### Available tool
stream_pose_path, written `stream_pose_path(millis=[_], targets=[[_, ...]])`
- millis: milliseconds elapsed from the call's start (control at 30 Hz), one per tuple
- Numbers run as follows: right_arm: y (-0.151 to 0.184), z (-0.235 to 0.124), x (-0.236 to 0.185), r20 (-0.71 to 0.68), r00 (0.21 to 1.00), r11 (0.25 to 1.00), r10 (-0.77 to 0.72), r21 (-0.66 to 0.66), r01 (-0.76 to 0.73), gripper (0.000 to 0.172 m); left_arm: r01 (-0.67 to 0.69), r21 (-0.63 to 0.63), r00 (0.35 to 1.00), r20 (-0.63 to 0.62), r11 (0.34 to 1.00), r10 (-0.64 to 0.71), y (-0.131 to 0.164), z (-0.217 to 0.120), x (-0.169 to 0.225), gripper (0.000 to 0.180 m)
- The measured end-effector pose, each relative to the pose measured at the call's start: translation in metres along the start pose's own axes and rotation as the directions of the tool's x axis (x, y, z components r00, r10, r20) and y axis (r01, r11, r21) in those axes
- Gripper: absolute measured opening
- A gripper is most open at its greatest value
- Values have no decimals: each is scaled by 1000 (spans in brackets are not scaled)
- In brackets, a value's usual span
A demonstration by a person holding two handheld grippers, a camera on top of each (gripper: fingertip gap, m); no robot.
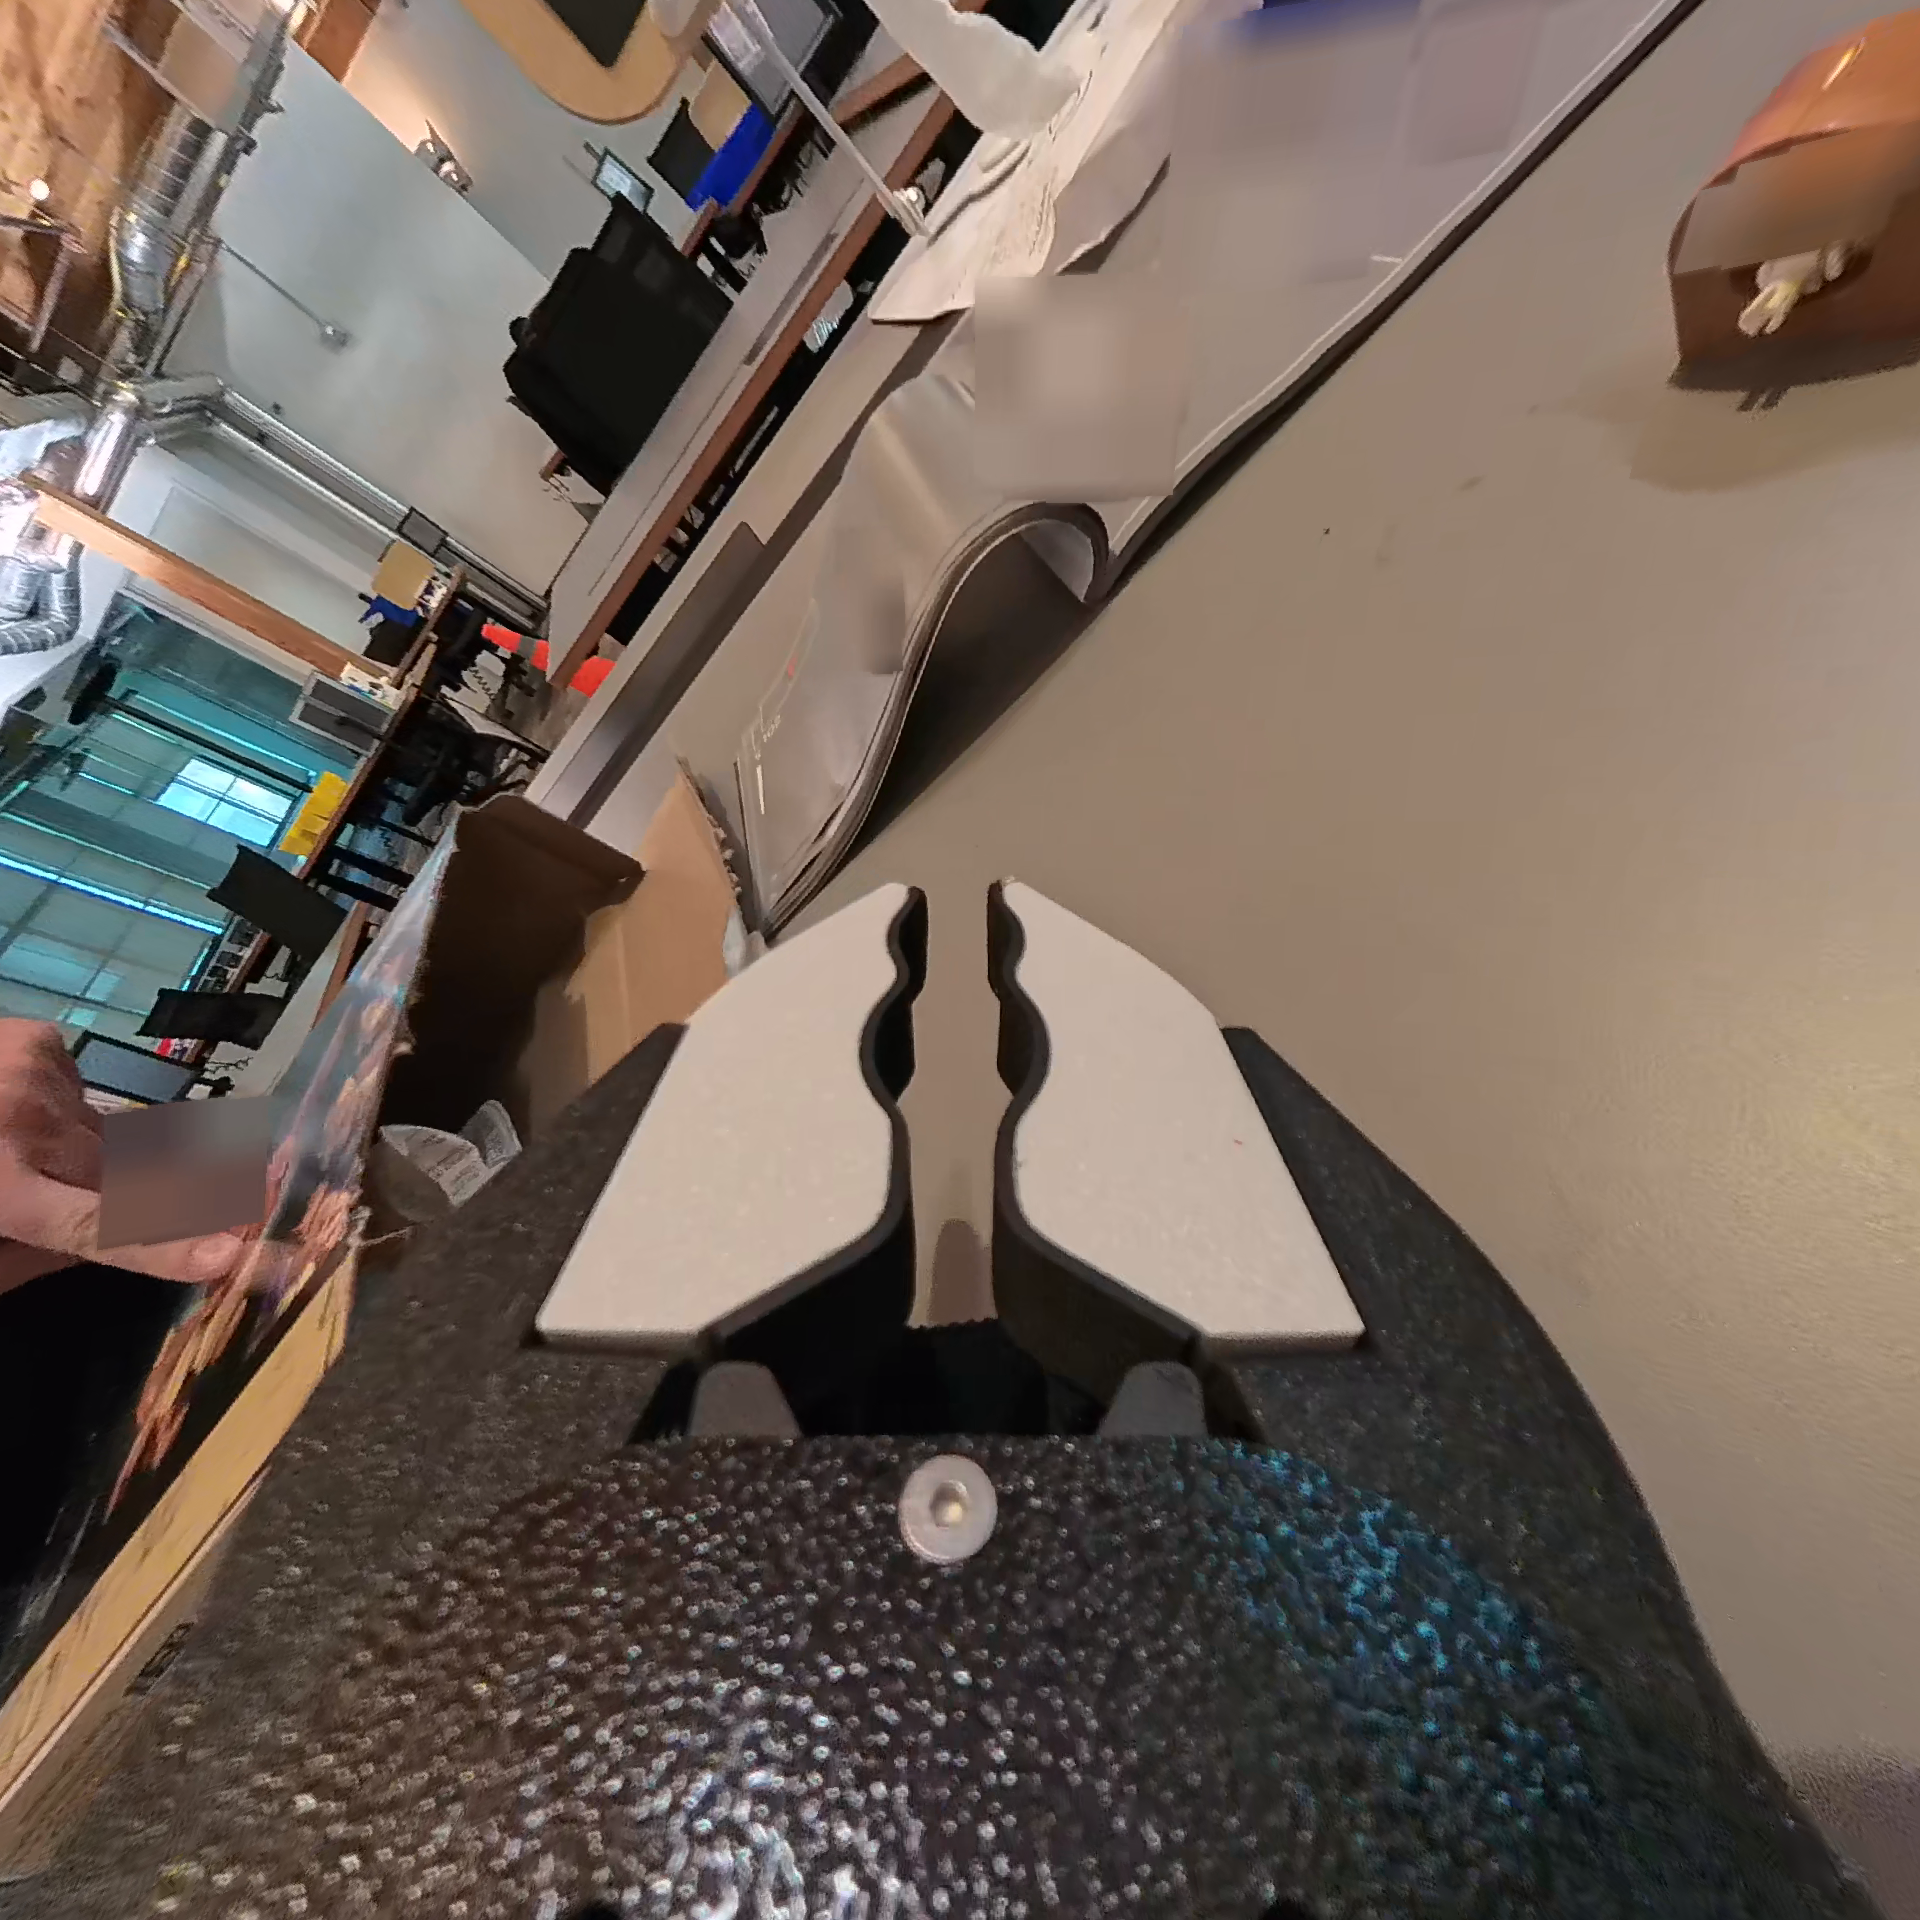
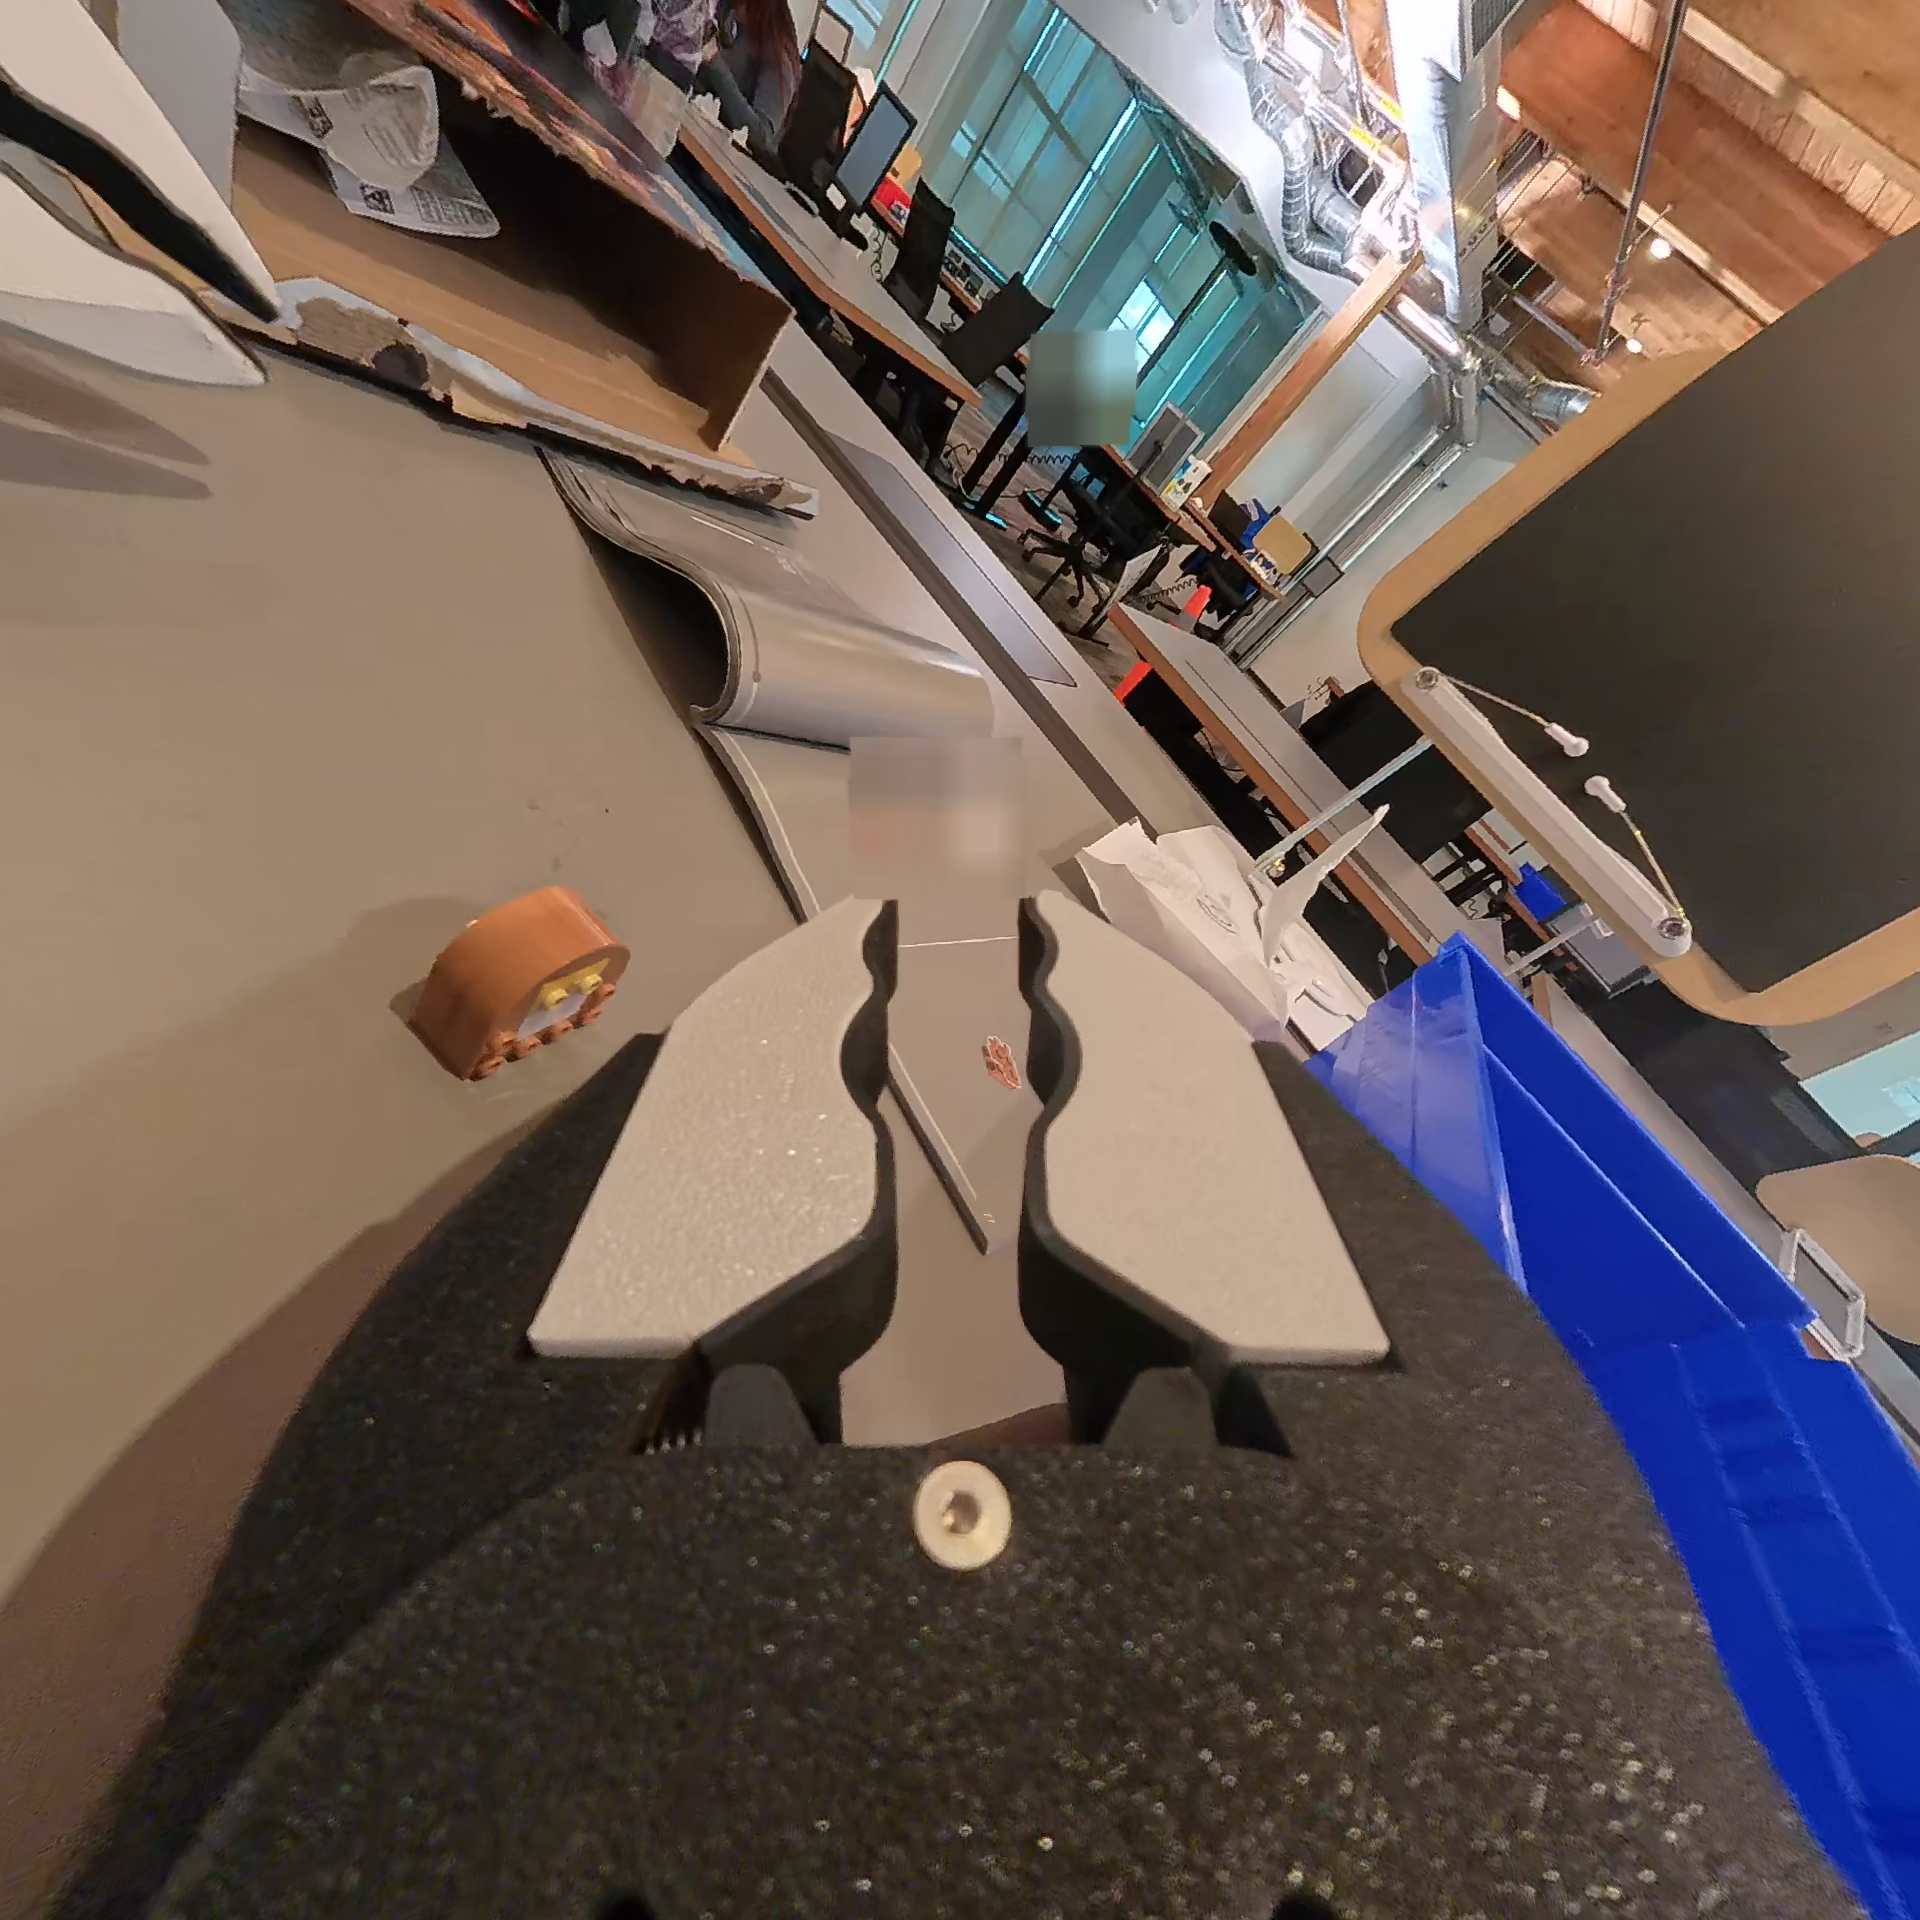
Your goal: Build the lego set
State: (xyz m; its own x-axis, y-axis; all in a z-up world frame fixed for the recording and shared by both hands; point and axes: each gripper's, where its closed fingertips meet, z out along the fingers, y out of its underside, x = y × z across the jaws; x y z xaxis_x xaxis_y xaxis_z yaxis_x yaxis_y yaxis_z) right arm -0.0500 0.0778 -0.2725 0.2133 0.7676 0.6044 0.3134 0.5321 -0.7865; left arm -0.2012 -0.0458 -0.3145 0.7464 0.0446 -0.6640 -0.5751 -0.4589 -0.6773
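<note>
Your left gripper [image 1: 956, 904] and right gripper [image 2: 956, 914] both hover over the grey bench [image 1: 1455, 831], fingers apart on nothing; brown block [image 2: 520, 977] untouched.

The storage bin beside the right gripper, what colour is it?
The bin is bright blue; the right wrist view shows it best.

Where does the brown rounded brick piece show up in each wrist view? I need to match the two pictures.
Left wrist view: brown rounded brick piece at the upper right edge, on the grey table, far right of the open fingers.
Right wrist view: the piece sits left of centre, on the table just left of the fingers.
Shared landmark: the open booklet with a curled page, beyond the piece in both.
</note>
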Motion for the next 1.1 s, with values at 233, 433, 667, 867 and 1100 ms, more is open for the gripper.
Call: stream_pose_path(millis=[233,433,667,867,1100], targets=[[0,-2,4,-17,1000,1000,-1,0,1,21,-13,-25,1000,-18,1000,13,2,4,3,10],[-2,-3,2,-19,1000,1000,-23,6,23,21,-29,-45,999,-21,999,28,5,6,5,10],[-2,-3,1,-18,1000,1000,-19,5,19,20,-84,-27,996,1,996,84,3,2,8,9],[0,0,-2,-6,1000,1000,-21,-3,21,20,-75,-12,997,16,997,75,1,0,6,9],[-20,-47,20,-145,985,996,88,34,-84,19,-68,3,997,46,998,68,0,-4,3,9]])
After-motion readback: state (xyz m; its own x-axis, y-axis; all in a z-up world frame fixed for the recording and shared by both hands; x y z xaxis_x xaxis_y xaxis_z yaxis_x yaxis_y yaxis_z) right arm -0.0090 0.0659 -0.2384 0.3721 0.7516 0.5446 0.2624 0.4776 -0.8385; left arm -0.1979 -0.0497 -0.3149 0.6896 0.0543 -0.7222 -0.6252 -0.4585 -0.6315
